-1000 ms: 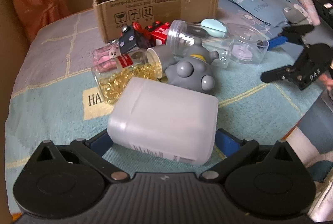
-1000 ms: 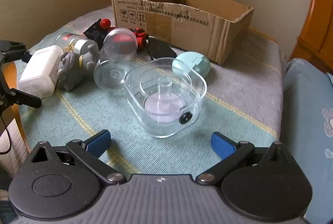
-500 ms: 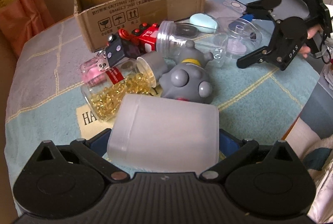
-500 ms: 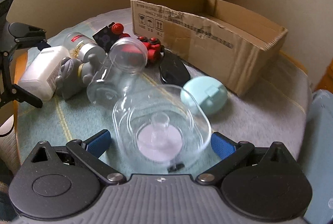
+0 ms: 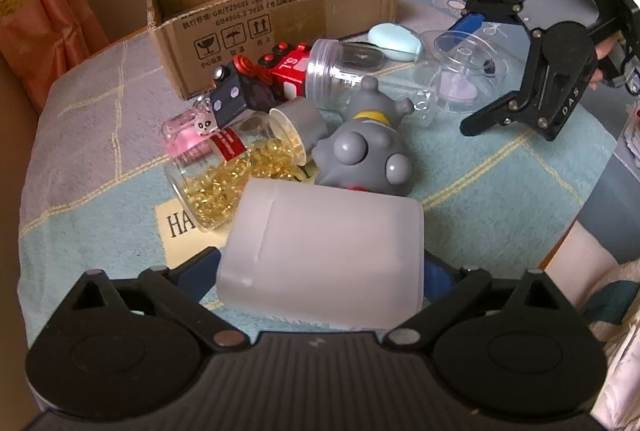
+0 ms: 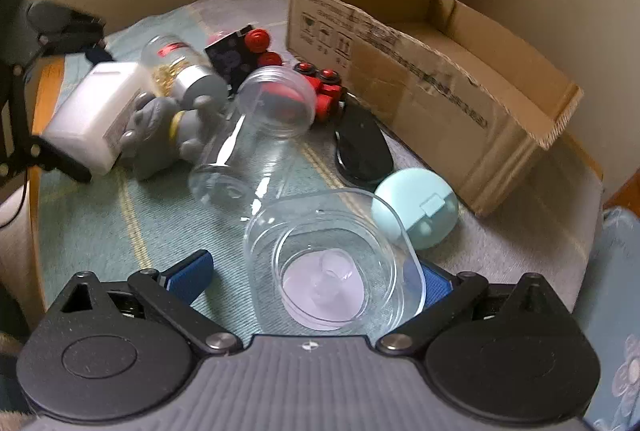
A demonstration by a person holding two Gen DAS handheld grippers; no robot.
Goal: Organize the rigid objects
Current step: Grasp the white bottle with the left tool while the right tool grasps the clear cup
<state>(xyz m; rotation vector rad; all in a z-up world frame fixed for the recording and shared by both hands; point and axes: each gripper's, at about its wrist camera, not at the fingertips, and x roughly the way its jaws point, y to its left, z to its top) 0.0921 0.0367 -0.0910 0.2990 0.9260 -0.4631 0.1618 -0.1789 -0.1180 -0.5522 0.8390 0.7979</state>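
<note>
My left gripper [image 5: 320,275] is open, its blue pads on either side of a white frosted bottle [image 5: 324,255] lying on the cloth; I cannot tell if they touch it. My right gripper [image 6: 310,281] is open around a clear plastic container [image 6: 328,267] with a lilac base, which sits between its fingers. The open cardboard box [image 5: 276,7] stands at the back; it also shows in the right wrist view [image 6: 432,71]. The right gripper shows in the left wrist view [image 5: 532,71], and the left gripper shows at the left edge of the right wrist view [image 6: 24,71].
Lying between the grippers are a jar of yellow capsules [image 5: 236,171], a grey toy figure [image 5: 364,151], a red and black toy train [image 5: 260,83], a clear jar [image 6: 256,139], a mint case [image 6: 416,207], a black lid [image 6: 364,151] and a pink bottle [image 5: 186,135].
Both grippers have moved forward: the white bottle now sits deeper between the left fingers, and the clear container has come in between the right fingers.
</note>
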